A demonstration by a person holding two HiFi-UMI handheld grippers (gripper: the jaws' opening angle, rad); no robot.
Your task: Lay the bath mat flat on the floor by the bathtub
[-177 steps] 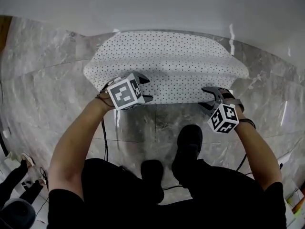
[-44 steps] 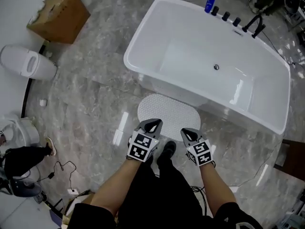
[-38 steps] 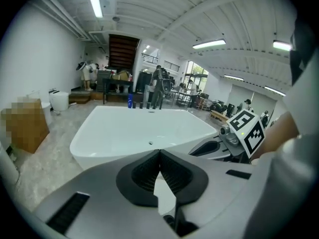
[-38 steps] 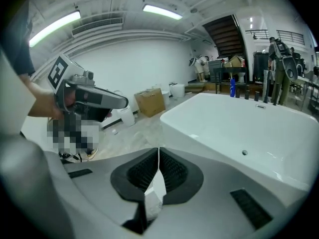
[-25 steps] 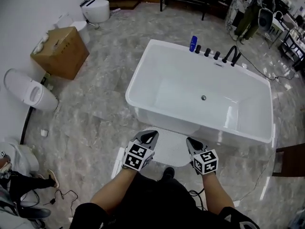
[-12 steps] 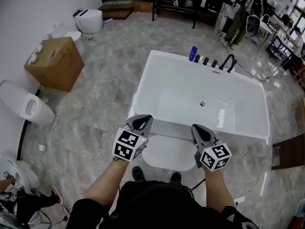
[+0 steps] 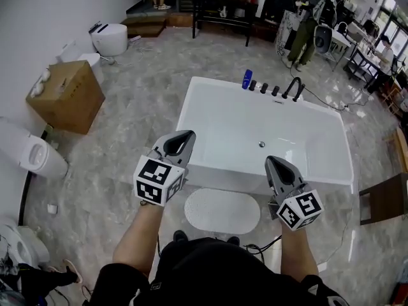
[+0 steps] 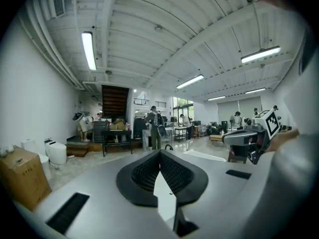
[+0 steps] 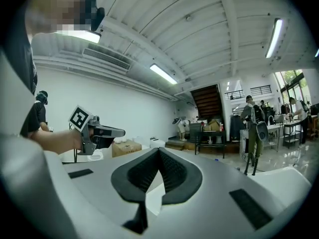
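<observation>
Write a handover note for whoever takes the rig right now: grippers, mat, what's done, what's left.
Left gripper: jaws shut, empty, held in the air, clear of the mat.
Right gripper: jaws shut, empty, likewise in the air.
Bath mat: flat on the floor, beside the near wall of the bathtub.
Done: mat looks laid out, with no folds visible in the head view.
Left: probably nothing; at most check its edges.
</observation>
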